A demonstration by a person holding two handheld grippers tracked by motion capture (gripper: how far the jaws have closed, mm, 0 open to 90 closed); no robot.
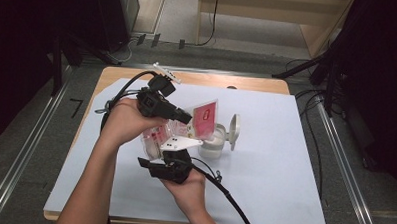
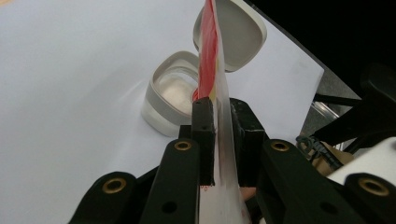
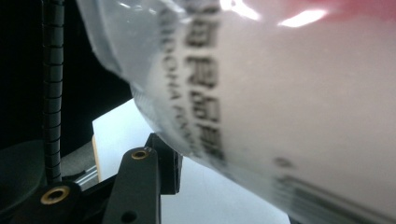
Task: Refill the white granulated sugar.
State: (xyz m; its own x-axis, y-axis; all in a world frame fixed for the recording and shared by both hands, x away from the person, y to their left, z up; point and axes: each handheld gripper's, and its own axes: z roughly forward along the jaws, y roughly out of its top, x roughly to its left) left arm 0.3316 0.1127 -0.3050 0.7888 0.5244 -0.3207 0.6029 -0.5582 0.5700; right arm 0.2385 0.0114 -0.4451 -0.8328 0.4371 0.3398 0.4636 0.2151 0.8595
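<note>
A plastic pouch (image 1: 205,117), red and white with a clear printed part (image 3: 280,102), is held above the table between both grippers. My left gripper (image 1: 188,119) reaches in from the left and is shut on the pouch's thin edge (image 2: 218,70), with both jaws pressed flat against it. From below, my right gripper (image 1: 165,150) takes the pouch's bulging lower part; one of its fingers (image 3: 163,161) touches the plastic and the other is hidden behind it. Just under the pouch's tilted end stands an open white container (image 1: 211,144) with white powder (image 2: 175,88) inside, its hinged lid (image 1: 234,129) up.
A white sheet (image 1: 264,164) covers most of the wooden table (image 1: 257,84). Cables trail from both grippers, one running off the front edge (image 1: 228,195). Dark stands and cables lie on the floor around the table.
</note>
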